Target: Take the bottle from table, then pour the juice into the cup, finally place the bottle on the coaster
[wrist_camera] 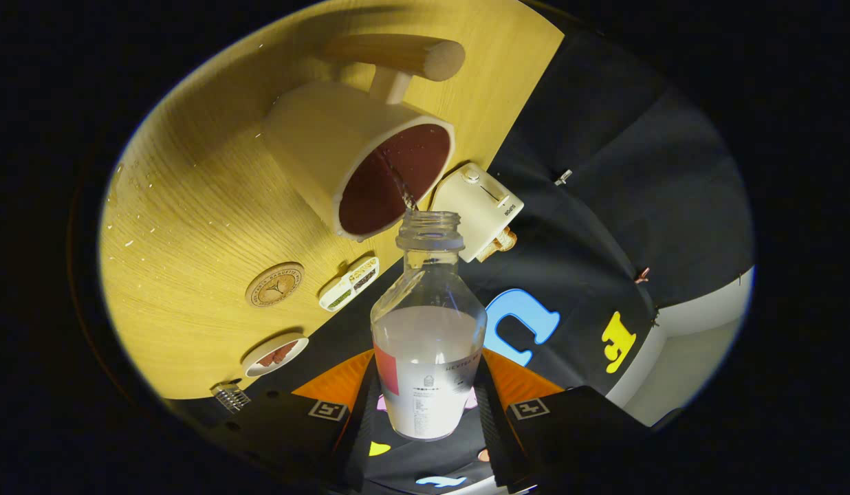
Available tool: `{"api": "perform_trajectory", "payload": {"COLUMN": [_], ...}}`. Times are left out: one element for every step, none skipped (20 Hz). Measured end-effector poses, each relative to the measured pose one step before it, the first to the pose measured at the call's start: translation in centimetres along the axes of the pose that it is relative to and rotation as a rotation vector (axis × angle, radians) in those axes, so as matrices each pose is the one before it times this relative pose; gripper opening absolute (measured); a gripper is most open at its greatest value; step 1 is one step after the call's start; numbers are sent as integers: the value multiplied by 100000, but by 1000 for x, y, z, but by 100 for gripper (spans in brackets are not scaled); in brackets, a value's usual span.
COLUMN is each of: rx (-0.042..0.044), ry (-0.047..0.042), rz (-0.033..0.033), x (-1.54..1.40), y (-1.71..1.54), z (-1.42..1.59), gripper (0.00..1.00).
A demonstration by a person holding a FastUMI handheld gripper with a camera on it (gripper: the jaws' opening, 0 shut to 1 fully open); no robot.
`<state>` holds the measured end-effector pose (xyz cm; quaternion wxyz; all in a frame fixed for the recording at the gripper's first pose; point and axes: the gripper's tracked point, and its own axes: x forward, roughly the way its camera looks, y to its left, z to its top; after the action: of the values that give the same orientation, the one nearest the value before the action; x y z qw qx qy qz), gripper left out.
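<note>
My claw (428,412) is clamped on the bottle (428,330), tilted, mouth just at the cup (370,165) rim. Pour underway, a thin stream seems to fall inside. Juice remains in the bottle. Left: finish pouring, set bottle on coaster (274,284), nearer on the tabletop (191,227).

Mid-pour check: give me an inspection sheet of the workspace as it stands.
Surface: wooden table, droplets near its far edge.
Job's things: bottle tilted, thin stream entering the cup; round coaster bare, beside the cup.
Clutter: toaster, small tray, dish, ridged clear object.
Grippers: gripper jaws shut on the bottle's lower body.
Cables: nothing seen.
Surroundings: black cloth wall.
</note>
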<state>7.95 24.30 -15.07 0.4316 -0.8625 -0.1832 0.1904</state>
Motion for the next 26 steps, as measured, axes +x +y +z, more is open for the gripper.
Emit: {"api": "perform_trajectory", "payload": {"rx": [-3092, -3511, -3302, -2863, -2804, -1641, -1638, -1721, -1694, -2353, -2916, -2978, -1718, -1071, -593, -755, -712, -256, 430, 859, 750, 595, 785, 1298, 2187, 3995], "ry": [-1687, -1434, -1125, -823, -305, 49, 302, -292, -651, -1152, -918, -617, 9, 443, 202, -57, -143, 161, 153, 301, 371, 310, 148, -171, 75, 527], "rz": [-1023, -1082, -767, -723, -589, -163, -505, -647, -1628, -1799, -1731, -359, -383, -122, 525, 380, 130, -93, -50, 624, 550, 625, 580, 267, 457, 1298], "x": [53, 9, -71, 48, 371, 172, 169, 102, -1, -151, -103, -235, 177, 318, 15, 126, 60, 74, -35, -38, 23, -41, -88, -113, -69, -248], "y": [-208, -152, -151, -219, 65, -28, -147, -174, -368, -626, -479, -6, 5, 77, 144, 112, 99, 12, -11, 186, 107, 220, 258, 164, 255, 421], "z": [255, 167, 148, 385, 110, -5, -24, 108, 156, 546, 379, 524, 25, -179, -44, -111, -136, -151, -170, -241, -116, -157, -22, 12, -18, 4], "gripper": [70, 70, 70, 70, 70, 70, 70, 70, 70, 70, 70, 70, 70, 70, 70, 70, 70, 70, 70, 70, 70, 70, 70, 70, 70, 70]}}
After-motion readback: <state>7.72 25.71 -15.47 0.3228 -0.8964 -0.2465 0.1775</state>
